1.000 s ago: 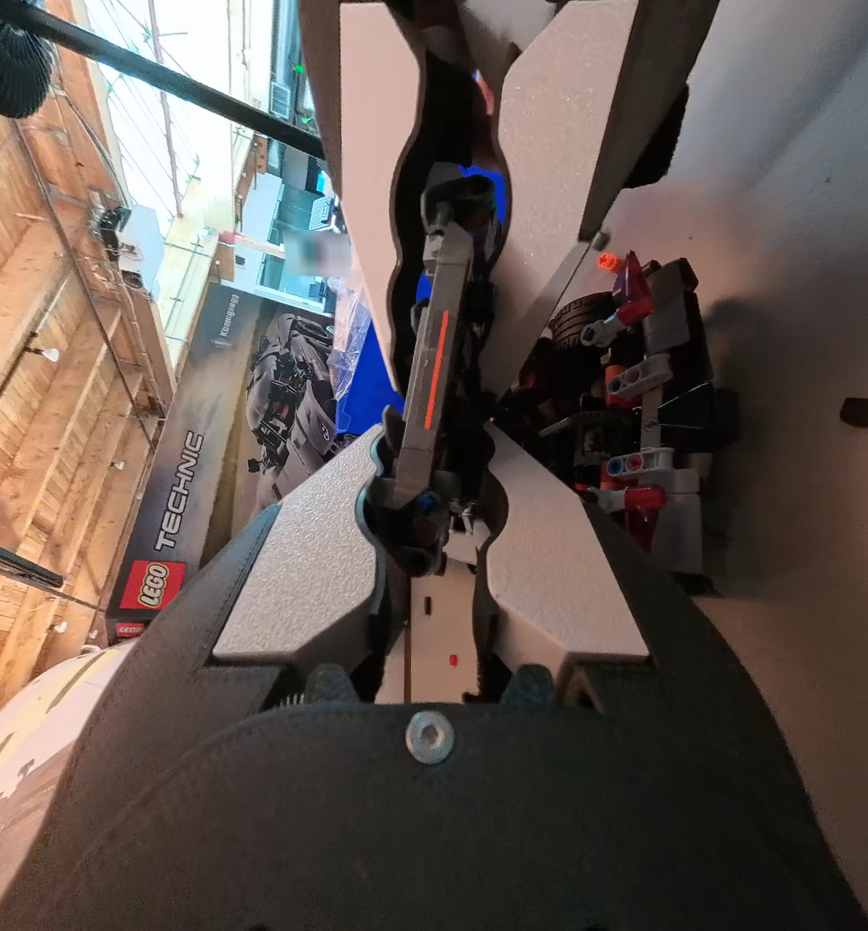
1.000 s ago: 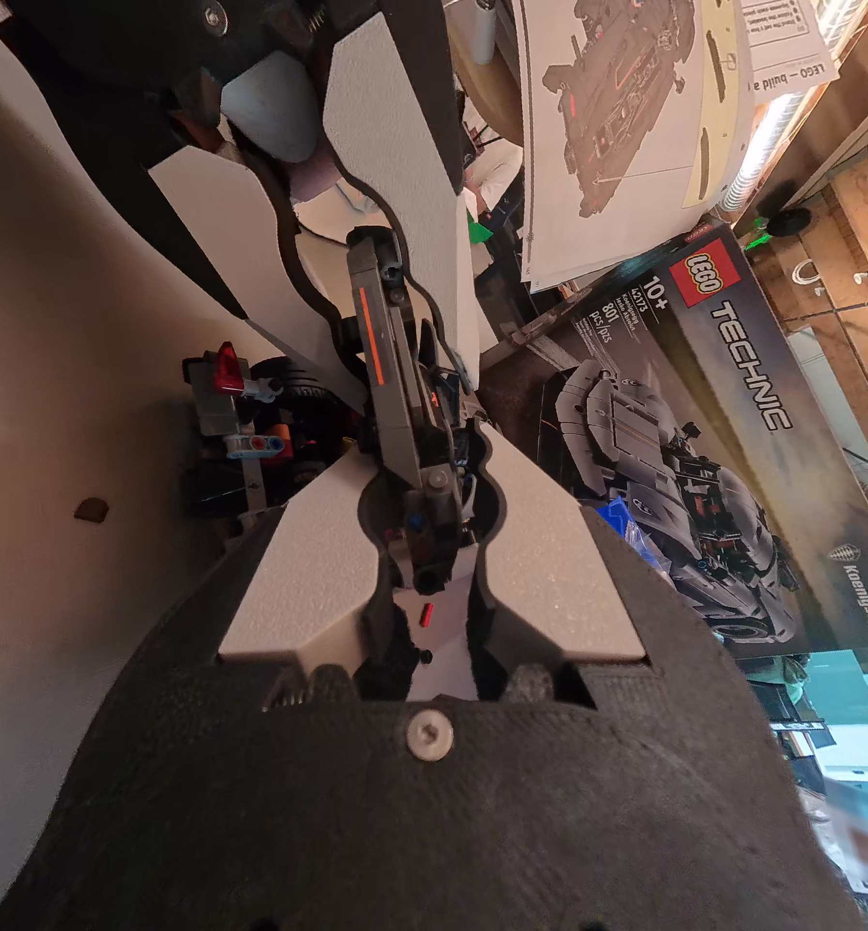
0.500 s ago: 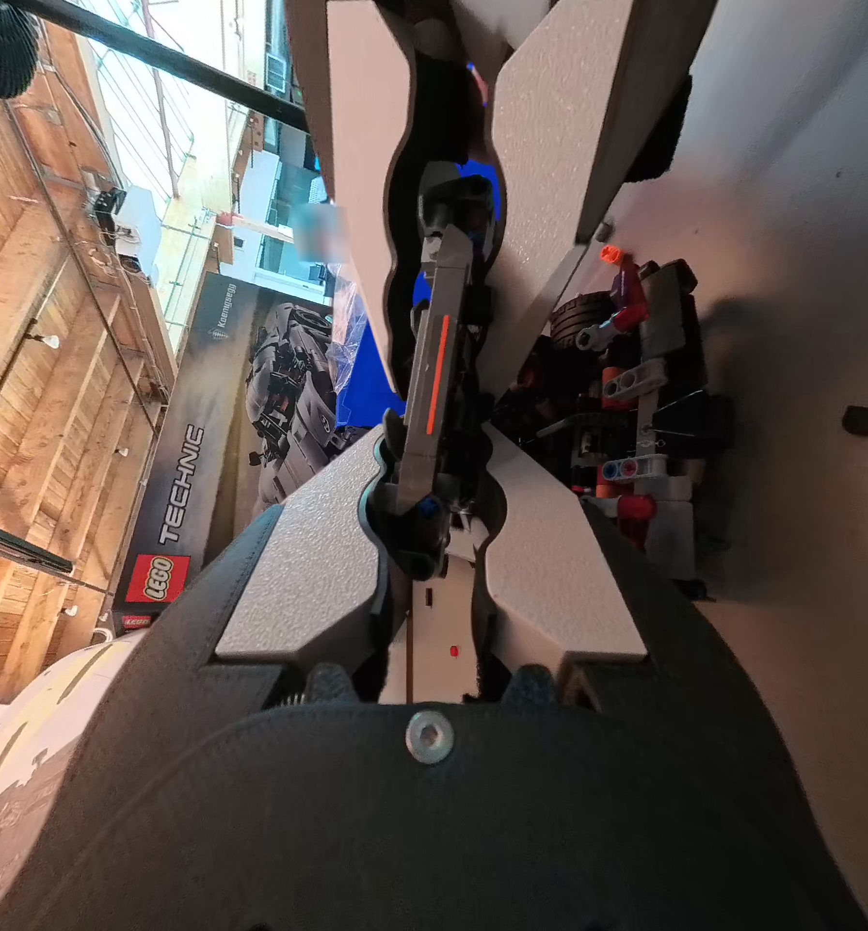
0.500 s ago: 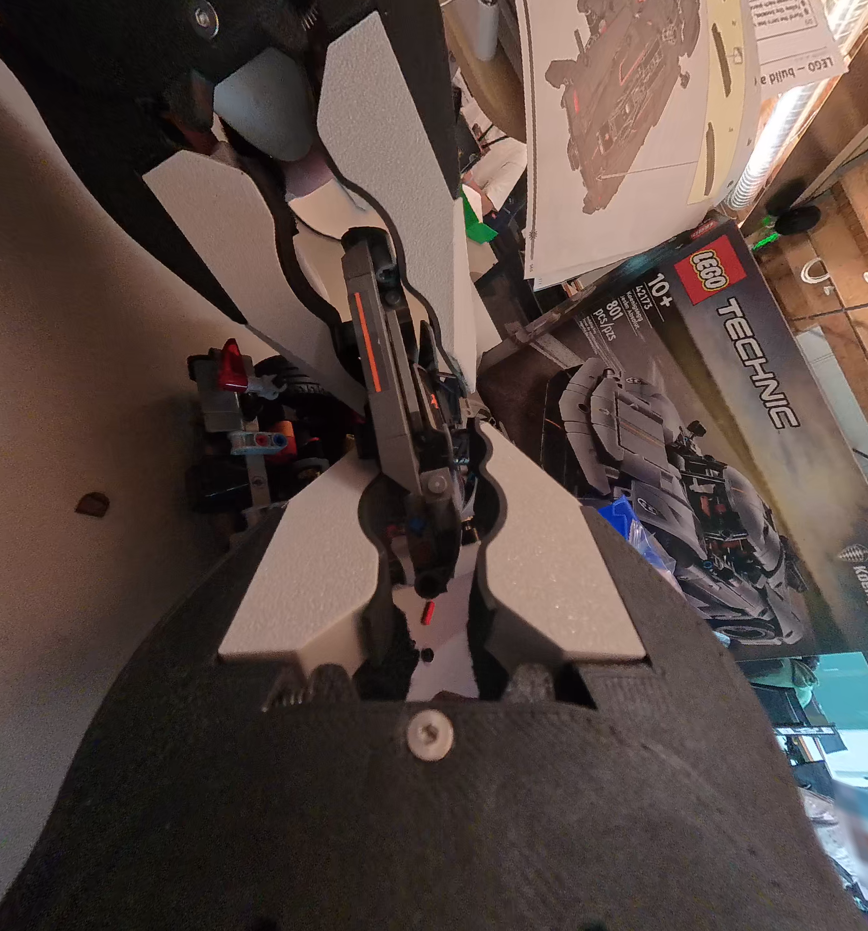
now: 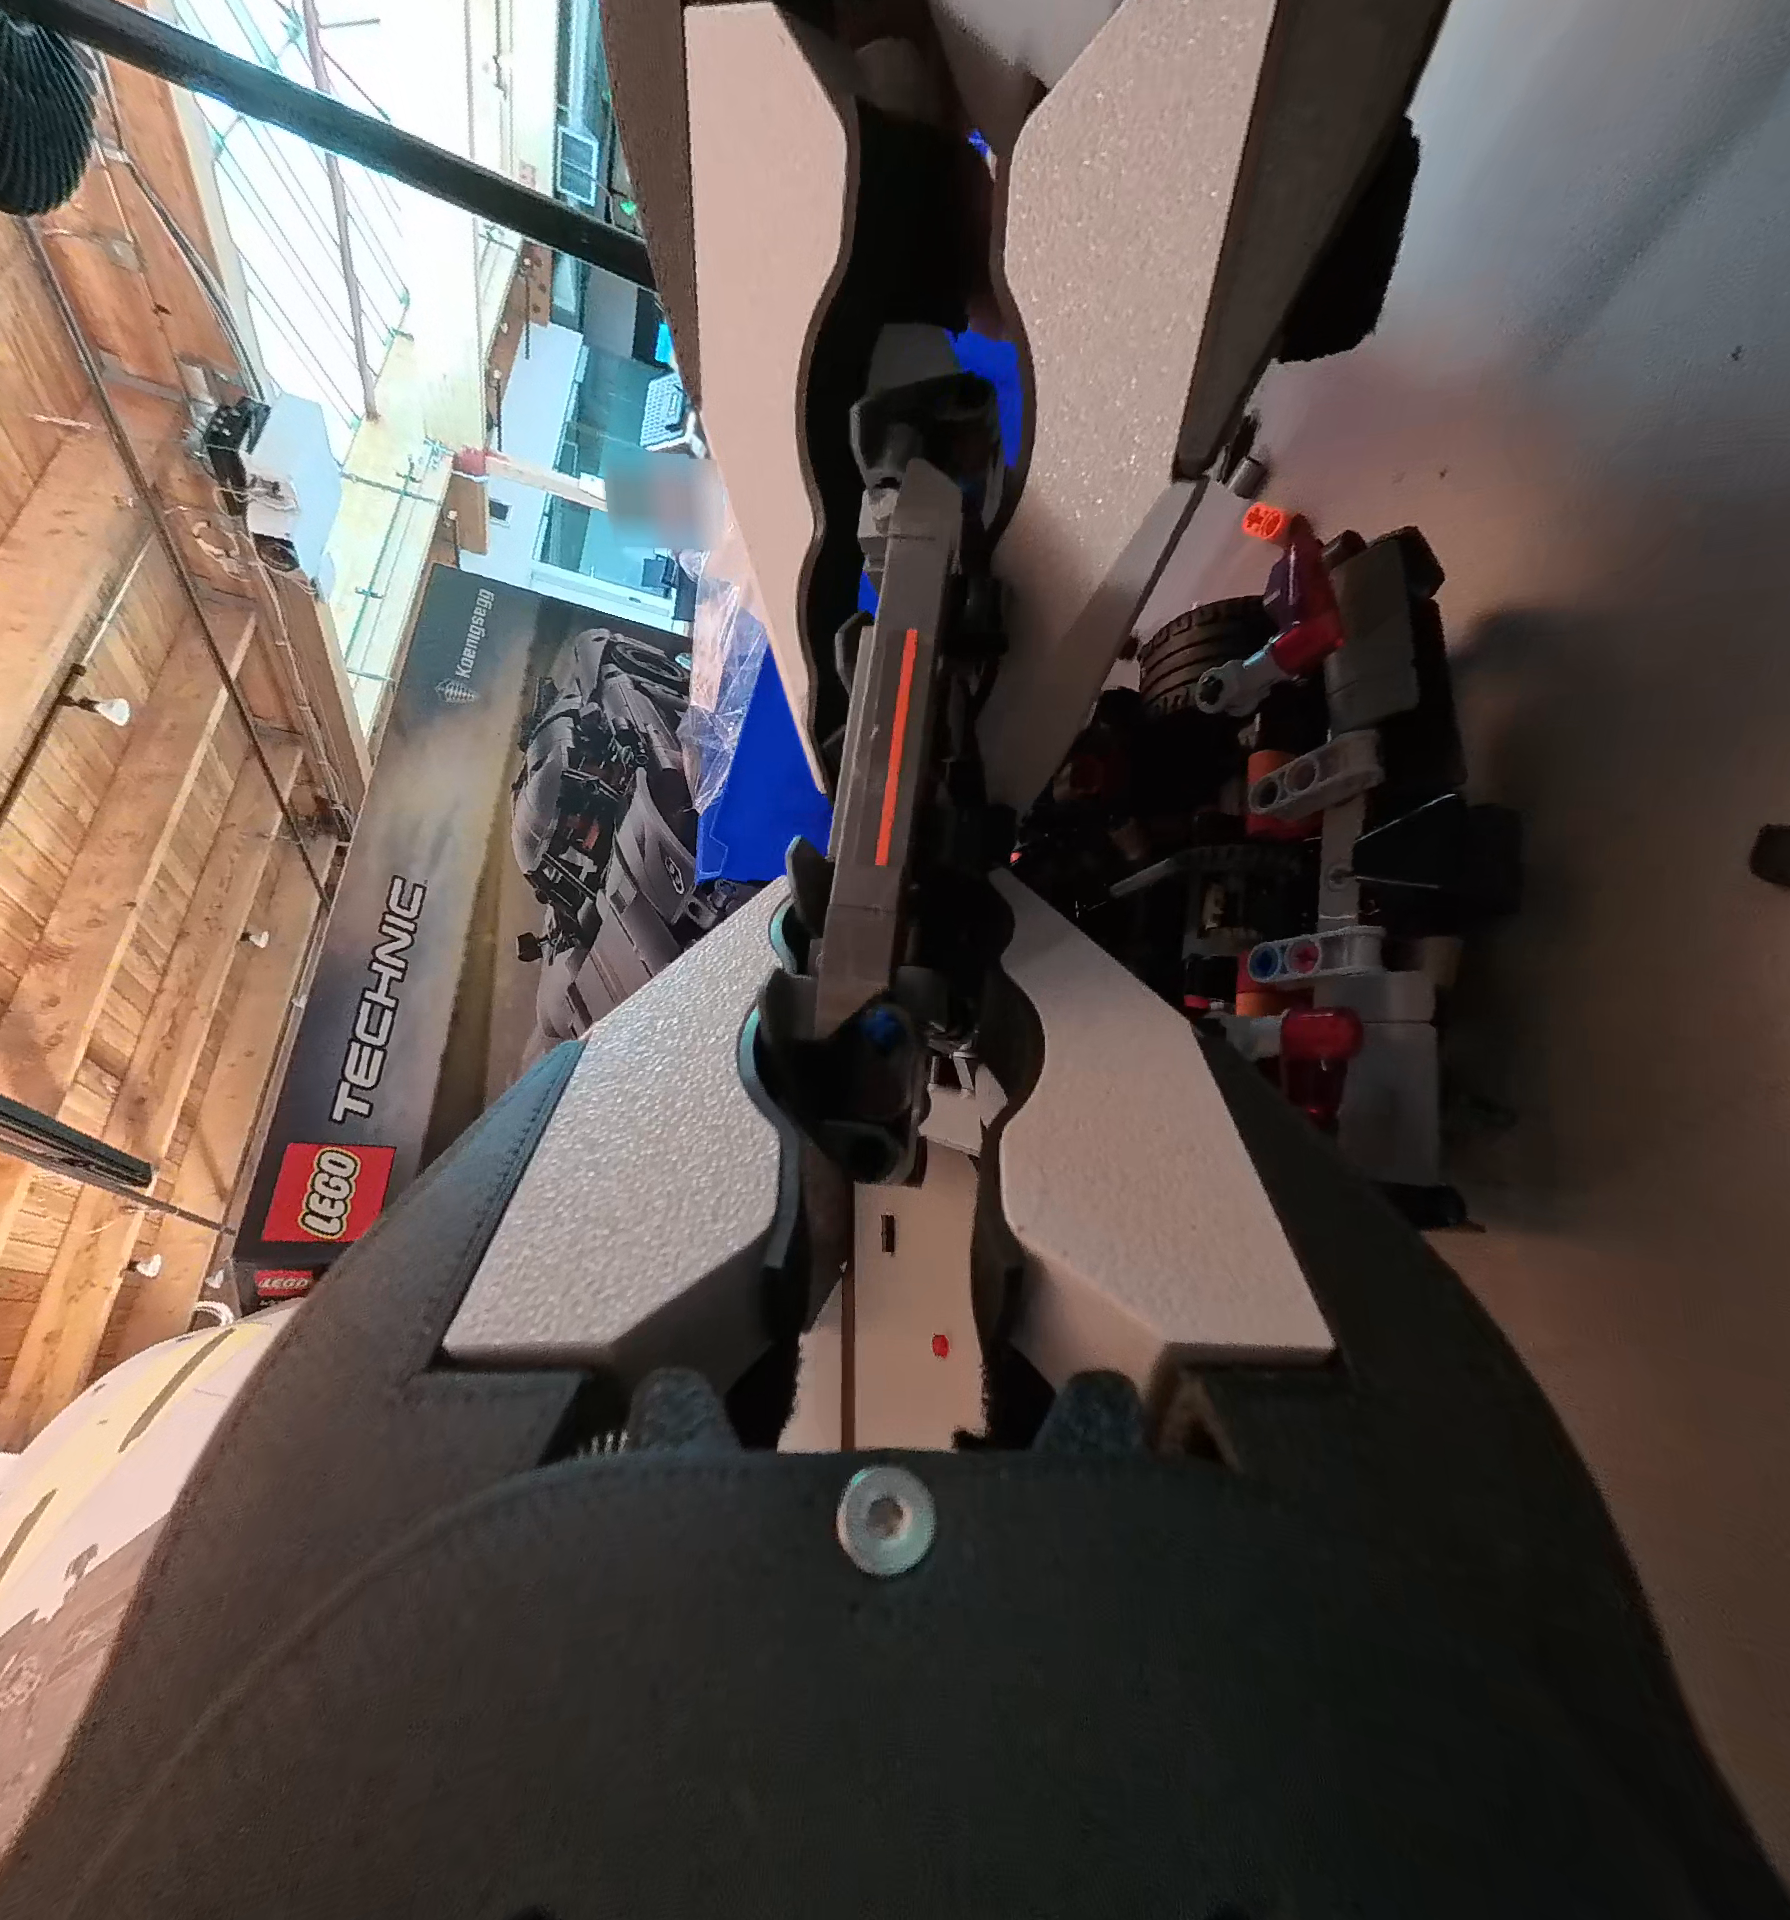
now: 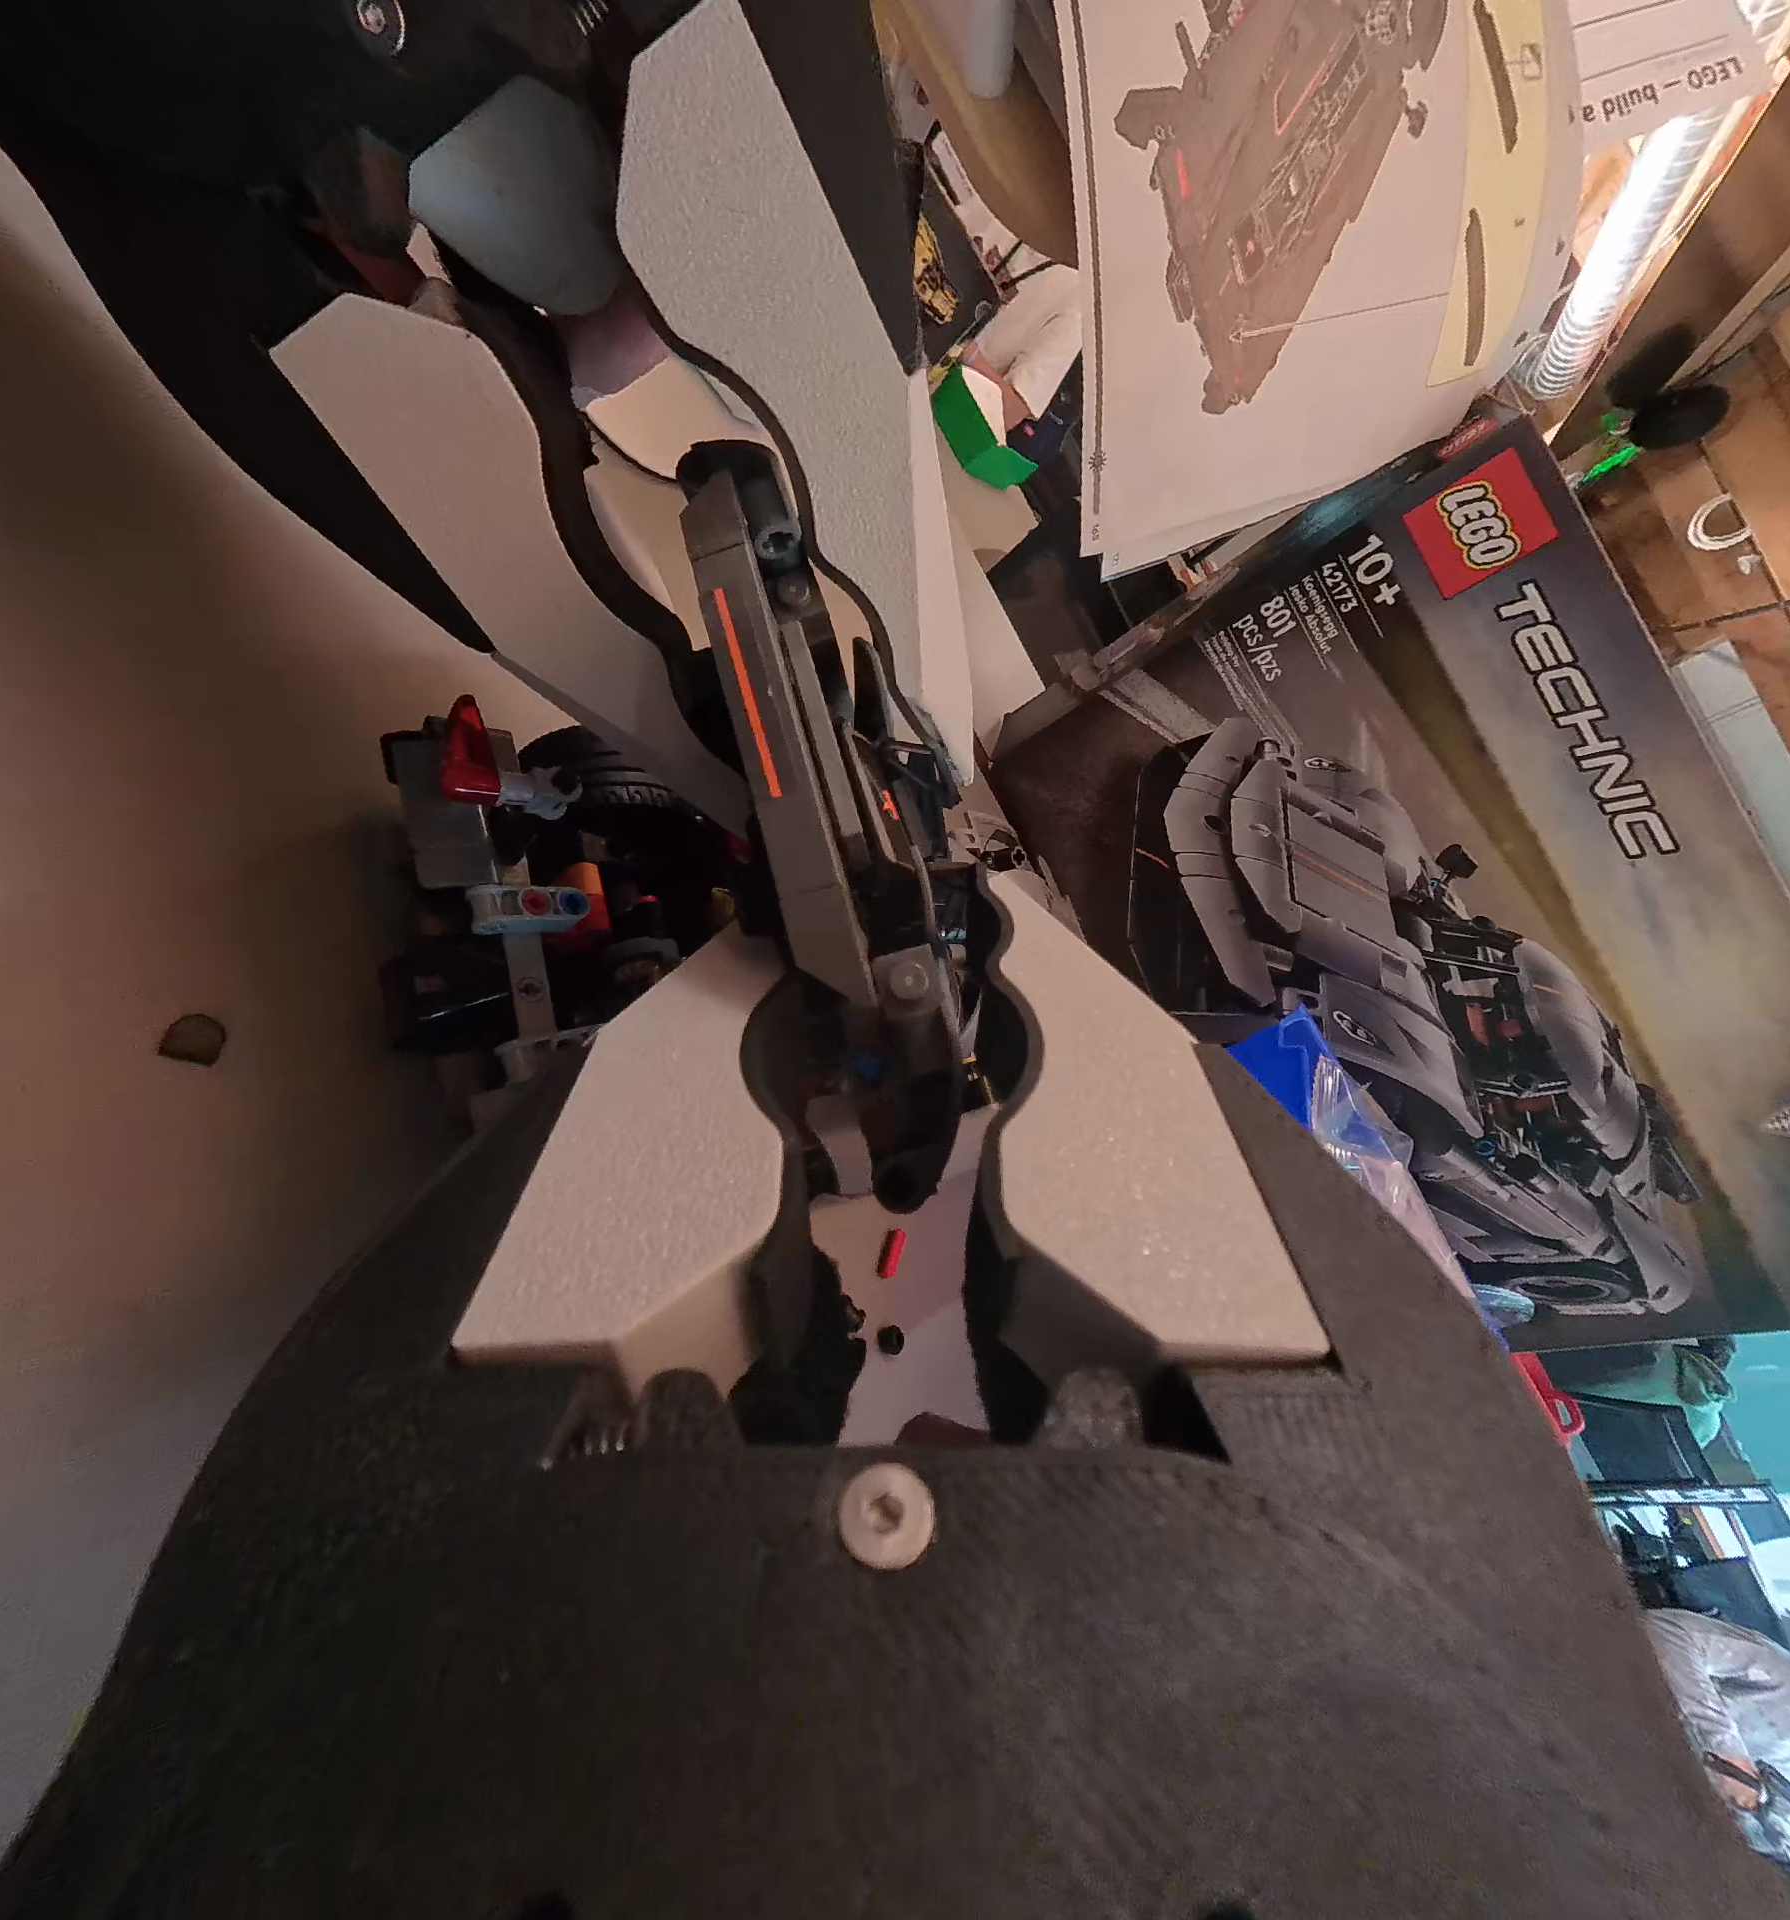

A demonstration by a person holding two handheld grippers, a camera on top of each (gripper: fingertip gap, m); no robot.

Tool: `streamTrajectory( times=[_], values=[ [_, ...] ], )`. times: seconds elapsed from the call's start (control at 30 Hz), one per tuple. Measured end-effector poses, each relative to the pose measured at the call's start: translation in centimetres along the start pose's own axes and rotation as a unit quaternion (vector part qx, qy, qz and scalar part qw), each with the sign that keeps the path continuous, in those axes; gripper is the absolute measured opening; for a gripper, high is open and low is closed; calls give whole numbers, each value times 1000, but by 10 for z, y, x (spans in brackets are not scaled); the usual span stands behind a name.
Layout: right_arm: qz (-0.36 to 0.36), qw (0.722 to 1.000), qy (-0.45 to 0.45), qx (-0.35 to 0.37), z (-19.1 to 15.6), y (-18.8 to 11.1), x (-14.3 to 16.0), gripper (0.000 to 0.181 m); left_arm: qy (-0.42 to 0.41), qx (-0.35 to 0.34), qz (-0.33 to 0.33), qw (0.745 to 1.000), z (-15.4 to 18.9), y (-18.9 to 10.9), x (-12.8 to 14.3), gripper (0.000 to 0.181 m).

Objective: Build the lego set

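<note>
Panel (image 5: 886, 748) ends hidden btwn both tools (image 5: 886, 1049) (image 6: 886, 1049), each pinching it.

At the left of my view I see wooden plank walls (image 5: 60, 727) and a black pole (image 5: 351, 135) crossing the upper left. A blue bin (image 5: 766, 769) sits mid-frame, a green box (image 6: 974, 436) at upper centre.
</note>
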State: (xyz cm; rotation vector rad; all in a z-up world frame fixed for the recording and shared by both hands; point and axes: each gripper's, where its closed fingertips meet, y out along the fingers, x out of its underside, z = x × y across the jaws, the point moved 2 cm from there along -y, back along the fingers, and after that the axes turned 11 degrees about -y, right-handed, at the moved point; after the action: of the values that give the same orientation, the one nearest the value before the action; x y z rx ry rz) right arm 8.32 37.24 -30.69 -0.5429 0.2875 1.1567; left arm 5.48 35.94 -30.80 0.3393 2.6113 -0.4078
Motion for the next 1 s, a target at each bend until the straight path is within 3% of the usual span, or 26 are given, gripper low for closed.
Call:
streamTrajectory(
  times=[0.63, 1.0],
  values=[
    [-27, 999, -13, 16, 0, 2, -1, 25, -16, 7, -7, 1000, -2, 1, 2, 26],
    [-38, 999, -22, 19, -1, 4, 0, 25, 52, 3, -18, 998, -1, 3, 2, 28]
  ],
)
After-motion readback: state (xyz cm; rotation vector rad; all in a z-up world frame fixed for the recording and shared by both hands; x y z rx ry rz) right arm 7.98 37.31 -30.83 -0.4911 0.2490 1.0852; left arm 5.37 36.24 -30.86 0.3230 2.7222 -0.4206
